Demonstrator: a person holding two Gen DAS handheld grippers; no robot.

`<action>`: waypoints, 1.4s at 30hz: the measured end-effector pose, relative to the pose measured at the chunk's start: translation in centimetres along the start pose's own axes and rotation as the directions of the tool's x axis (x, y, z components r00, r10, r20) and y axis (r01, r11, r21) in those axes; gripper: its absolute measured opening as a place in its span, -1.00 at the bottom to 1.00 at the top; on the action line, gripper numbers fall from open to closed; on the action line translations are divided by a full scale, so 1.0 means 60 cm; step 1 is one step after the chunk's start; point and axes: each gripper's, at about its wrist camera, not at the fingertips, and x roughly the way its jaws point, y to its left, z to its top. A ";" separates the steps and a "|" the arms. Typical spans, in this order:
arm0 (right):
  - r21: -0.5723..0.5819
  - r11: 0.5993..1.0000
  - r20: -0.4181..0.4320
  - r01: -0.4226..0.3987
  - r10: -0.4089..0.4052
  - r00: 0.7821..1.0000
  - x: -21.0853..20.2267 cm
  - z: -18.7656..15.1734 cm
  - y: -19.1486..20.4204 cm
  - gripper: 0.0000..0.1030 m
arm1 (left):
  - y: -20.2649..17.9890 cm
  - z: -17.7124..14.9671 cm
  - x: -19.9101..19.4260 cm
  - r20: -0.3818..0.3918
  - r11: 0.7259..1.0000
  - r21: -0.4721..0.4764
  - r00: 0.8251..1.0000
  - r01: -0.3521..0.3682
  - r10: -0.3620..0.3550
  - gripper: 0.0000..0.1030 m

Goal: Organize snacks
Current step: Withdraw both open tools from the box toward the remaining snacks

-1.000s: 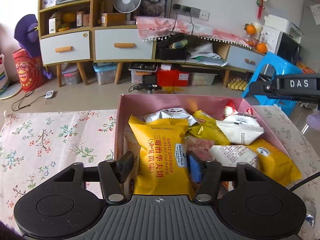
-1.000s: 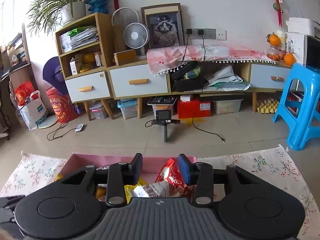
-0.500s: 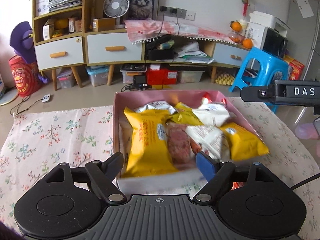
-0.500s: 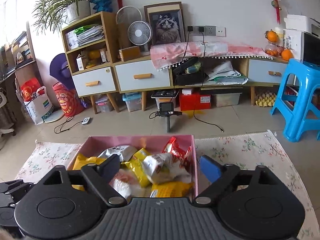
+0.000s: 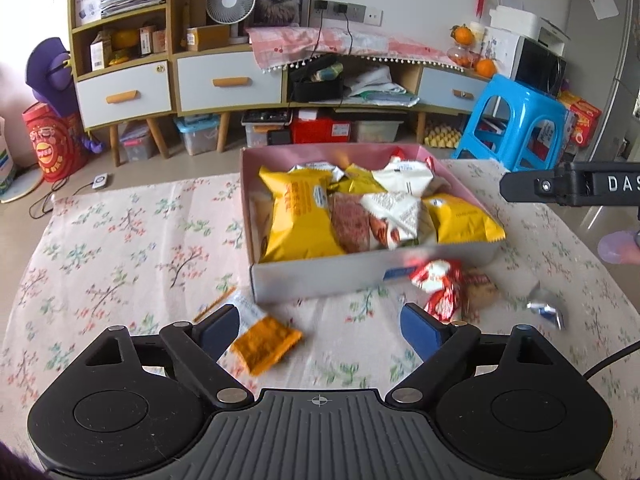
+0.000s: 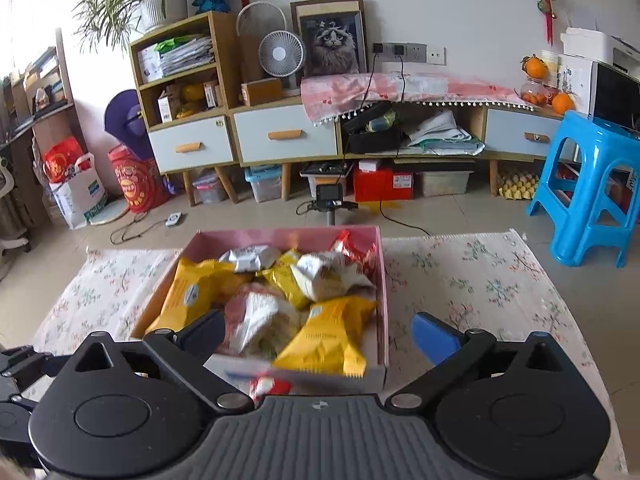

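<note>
Only my left camera shows an orange packet [image 5: 265, 343] and red-white wrapper [image 5: 438, 285] lying loose before the pink box [image 5: 320, 276], full of snacks, on the desk [image 5: 120, 248]. Left tongs [image 5: 320, 330] and right tongs [image 6: 316, 336] are opening, both empty.

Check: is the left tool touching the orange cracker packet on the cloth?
Cannot tell. In the left wrist view the left tool is opening, and its left finger overlaps the orange cracker packet.
</note>
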 end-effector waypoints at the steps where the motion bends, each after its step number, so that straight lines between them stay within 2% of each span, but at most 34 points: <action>1: -0.005 1.000 -0.006 0.004 -0.004 1.000 -0.004 -0.005 0.002 0.79 | 0.001 -0.003 -0.004 -0.003 1.000 0.003 1.000 -0.003 0.003 0.74; 10: -0.030 0.999 -0.017 0.011 -0.012 1.000 -0.030 -0.044 0.018 0.82 | 0.007 -0.035 -0.030 0.014 1.000 0.022 1.000 -0.005 0.005 0.84; 14: -0.008 1.000 -0.013 -0.013 0.013 1.000 -0.034 -0.066 0.017 0.82 | 0.009 -0.049 -0.032 0.019 1.000 0.012 1.000 0.000 0.000 0.85; 23: -0.081 0.997 0.012 -0.004 0.005 1.000 -0.040 -0.096 0.020 0.83 | 0.014 -0.087 -0.029 0.010 0.999 0.046 1.000 -0.029 0.028 0.92; 35: -0.167 0.986 -0.069 -0.019 0.007 0.998 -0.028 -0.169 -0.005 0.82 | 0.054 -0.145 -0.004 -0.015 0.992 0.105 0.998 -0.066 0.068 0.93; 37: -0.189 0.981 -0.088 -0.029 0.012 0.996 -0.025 -0.181 -0.006 0.82 | 0.065 -0.147 0.001 -0.001 0.994 0.087 0.998 -0.059 0.059 0.99; 42: -0.225 0.973 -0.112 -0.055 0.030 0.993 -0.017 -0.194 0.003 0.82 | 0.077 -0.137 0.018 0.017 0.997 0.027 0.998 -0.068 0.068 1.00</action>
